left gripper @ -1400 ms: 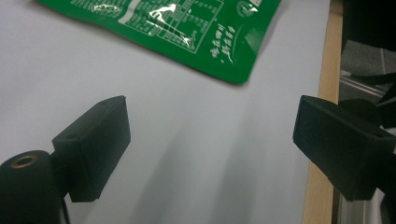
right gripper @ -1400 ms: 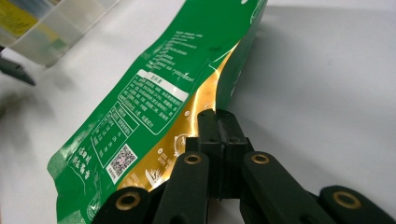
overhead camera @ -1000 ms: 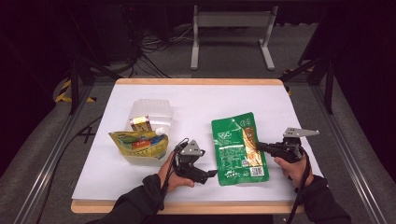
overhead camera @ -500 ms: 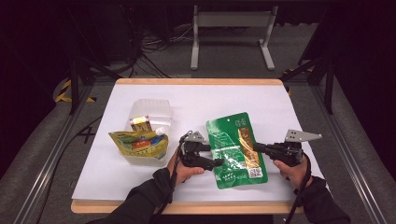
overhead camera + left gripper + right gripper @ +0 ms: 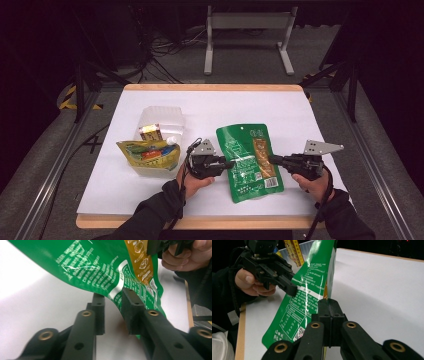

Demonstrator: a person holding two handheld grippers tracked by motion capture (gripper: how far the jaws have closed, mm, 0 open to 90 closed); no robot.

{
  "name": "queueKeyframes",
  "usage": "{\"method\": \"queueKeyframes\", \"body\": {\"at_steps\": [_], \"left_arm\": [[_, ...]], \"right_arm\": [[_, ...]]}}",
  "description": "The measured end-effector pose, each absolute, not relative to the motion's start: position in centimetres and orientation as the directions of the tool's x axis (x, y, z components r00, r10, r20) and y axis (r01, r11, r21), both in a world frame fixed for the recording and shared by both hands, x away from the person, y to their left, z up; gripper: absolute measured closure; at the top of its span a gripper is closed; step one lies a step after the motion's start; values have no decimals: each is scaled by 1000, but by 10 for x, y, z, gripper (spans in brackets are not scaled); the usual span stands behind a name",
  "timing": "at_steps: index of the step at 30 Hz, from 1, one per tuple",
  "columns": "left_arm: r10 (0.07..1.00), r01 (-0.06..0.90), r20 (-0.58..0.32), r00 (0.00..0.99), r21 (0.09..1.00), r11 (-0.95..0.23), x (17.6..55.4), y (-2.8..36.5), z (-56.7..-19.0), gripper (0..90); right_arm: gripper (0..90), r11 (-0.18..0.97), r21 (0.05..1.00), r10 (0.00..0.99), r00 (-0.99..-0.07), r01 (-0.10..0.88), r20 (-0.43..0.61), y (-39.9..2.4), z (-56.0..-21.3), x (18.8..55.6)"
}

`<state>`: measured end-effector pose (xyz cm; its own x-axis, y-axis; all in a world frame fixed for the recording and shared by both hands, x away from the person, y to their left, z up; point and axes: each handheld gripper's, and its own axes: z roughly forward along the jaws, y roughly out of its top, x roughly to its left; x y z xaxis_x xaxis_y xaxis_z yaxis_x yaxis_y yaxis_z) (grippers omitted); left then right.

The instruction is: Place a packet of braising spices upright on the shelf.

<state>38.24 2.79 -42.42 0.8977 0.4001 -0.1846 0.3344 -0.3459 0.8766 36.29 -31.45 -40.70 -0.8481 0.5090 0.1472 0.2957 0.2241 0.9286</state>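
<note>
Step in hand: two-handed hold on the green pouch [image 5: 249,161], which sits lifted off the white table [image 5: 300,120] near its front edge, between both hands. Right tool [image 5: 272,160] is clenched on the pouch's right edge. Left tool [image 5: 231,164] has just been closing, w/ the pouch's left edge between its jaws; the left gripper view shows a gap there (no firm pinch yet).

Next move, I'd say: finish closing the left tool so both sides hold evenly.

Writing: white print, barcode and QR code on the pouch, too small to read. No brand legible.
</note>
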Motion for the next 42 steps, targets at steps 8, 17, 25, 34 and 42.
{"method": "queueKeyframes", "body": {"at_steps": [8,17,25,34,42], "left_arm": [[378,247,-102,920,900,-358,373,27,-417,815],[328,91,52,943,910,-406,357,22,-403,845],[324,37,116,939,902,-430,352,23,-398,849],[319,21,133,939,900,-436,351,23,-397,847],[337,23,137,932,903,-429,351,23,-396,825]], "right_arm": [[756,258,920,506,-852,296,132,-316,-406,363],[354,313,883,506,-848,349,156,-303,-399,378],[689,335,897,439,-890,289,123,-293,-385,371],[679,395,883,355,-929,254,108,-292,-378,362],[876,419,870,411,-909,258,72,-289,-383,363]]}}
